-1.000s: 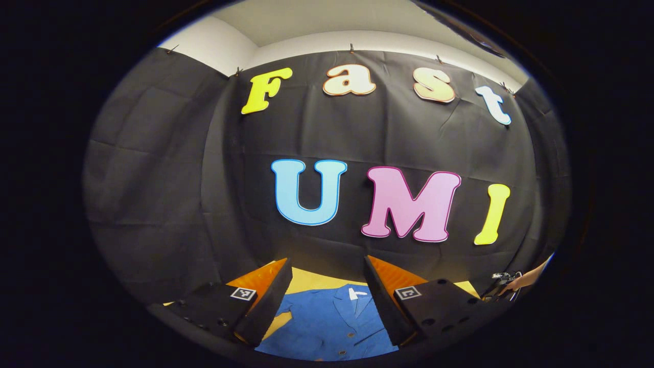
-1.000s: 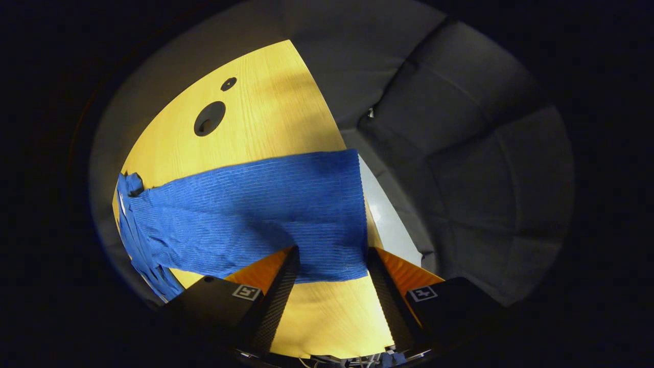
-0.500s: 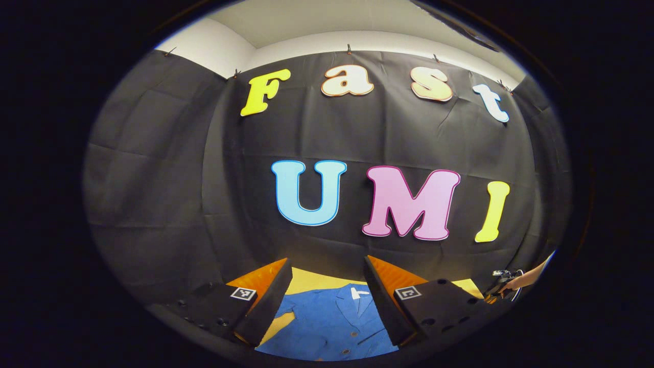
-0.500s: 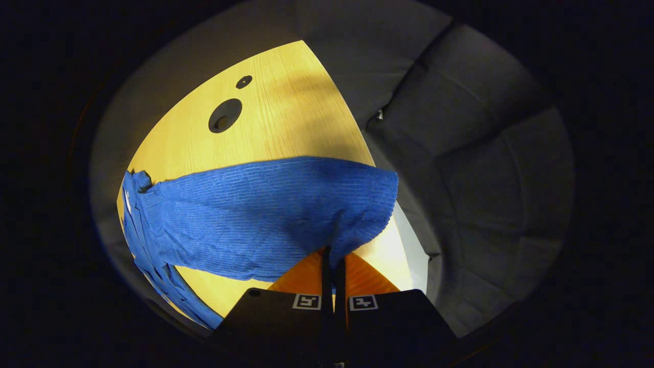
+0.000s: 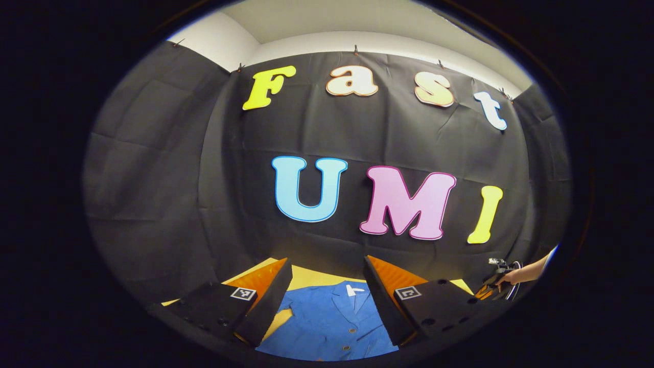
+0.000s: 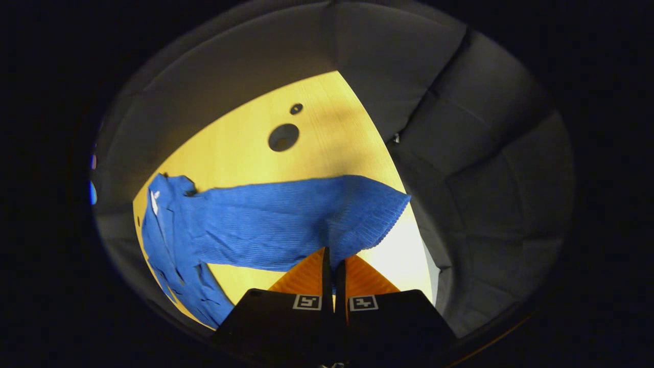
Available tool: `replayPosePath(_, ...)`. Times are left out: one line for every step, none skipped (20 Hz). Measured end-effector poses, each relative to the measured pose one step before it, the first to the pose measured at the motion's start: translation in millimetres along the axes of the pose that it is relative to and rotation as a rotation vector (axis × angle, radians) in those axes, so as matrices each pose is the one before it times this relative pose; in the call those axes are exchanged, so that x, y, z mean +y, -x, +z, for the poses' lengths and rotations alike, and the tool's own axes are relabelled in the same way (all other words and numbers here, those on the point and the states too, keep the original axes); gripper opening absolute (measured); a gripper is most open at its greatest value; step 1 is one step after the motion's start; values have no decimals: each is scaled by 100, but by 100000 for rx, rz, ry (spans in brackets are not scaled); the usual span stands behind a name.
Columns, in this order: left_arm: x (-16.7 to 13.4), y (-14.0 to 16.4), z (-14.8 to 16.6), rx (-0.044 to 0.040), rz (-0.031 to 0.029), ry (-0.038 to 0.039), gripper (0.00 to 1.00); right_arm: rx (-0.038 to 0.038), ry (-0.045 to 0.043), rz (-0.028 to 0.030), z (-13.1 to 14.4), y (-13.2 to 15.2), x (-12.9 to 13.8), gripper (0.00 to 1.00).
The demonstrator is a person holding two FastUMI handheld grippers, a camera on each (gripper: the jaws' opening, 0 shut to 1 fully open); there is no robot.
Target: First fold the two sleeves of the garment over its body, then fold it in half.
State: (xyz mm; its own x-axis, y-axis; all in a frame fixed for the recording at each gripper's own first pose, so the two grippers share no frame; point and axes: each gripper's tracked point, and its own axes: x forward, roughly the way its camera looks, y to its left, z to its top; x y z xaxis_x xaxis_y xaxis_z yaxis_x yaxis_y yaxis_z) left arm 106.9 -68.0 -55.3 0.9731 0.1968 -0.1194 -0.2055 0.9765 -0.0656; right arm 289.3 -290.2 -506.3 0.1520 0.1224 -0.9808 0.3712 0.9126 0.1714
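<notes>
Fingers of my right gripper (image 6: pixel 333 255) clamped on sleeve (image 6: pixel 306 220) cuff; since 1 s ago they closed and lifted it off table (image 6: pixel 245 148). My left gripper (image 5: pixel 327 291) wide apart above shirt (image 5: pixel 327 322) collar, unchanged. 2 holes (image 6: pixel 283 137) beyond sleeve.

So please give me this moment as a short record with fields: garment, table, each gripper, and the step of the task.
garment: blue garment spread on the table, its collar and buttons seen in the left gripper view
sleeve: sleeve stretched sideways, its end lifted off the wood
table: yellow wooden table with two round holes
left gripper: left gripper open, above the garment body, holding nothing
right gripper: right gripper shut on the sleeve end
task step: first sleeve gripped, not yet folded over the body
</notes>
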Motion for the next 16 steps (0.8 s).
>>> replayPosePath(480,171,3,-90,-1885,602,81,-2724,-1915,4196,152,1589,1841,5)
replayPosePath(734,289,-54,-152,-1508,984,81,-2387,-1747,3893,212,1506,1903,5)
replayPosePath(973,313,79,58,-908,952,81,-2866,-626,2699,151,1312,2101,5)
replayPosePath(1251,426,-29,-130,-31,760,81,-3807,65,1908,579,1284,2002,5)
replayPosePath(1523,397,133,-342,662,573,81,-4035,102,2325,612,1241,2315,5)
replayPosePath(1563,324,0,-122,1002,579,81,-3120,-5,3214,458,1014,2732,5)
replayPosePath(1454,392,-166,691,6,407,81,-2550,-236,3580,178,880,2891,5)
replayPosePath(1114,546,-581,1300,-1010,116,78,-2463,178,4001,366,695,3167,4)
replayPosePath(1366,484,-383,856,70,10,81,-2974,658,3856,537,821,3462,5)
replayPosePath(1849,176,-184,452,1506,27,81,-1470,-46,3336,226,403,3183,4)
replayPosePath(1694,219,-253,523,1545,355,81,-1137,-1602,3746,23,150,3547,4)
replayPosePath(1406,153,-385,463,1745,1092,81,-37,-1779,4189,-482,-487,3477,4)
replayPosePath(1521,158,-197,579,1994,1726,81,946,-1401,4471,-937,-1330,3818,4)
replayPosePath(1423,176,-433,802,2043,1776,81,1598,26,3135,-1396,-1617,2958,4)
replayPosePath(1510,301,-317,967,2454,1345,81,1982,864,3001,-1838,-1633,2421,4)
replayPosePath(1468,353,-417,973,2672,686,81,2794,1579,2353,-2128,-2158,2379,4)
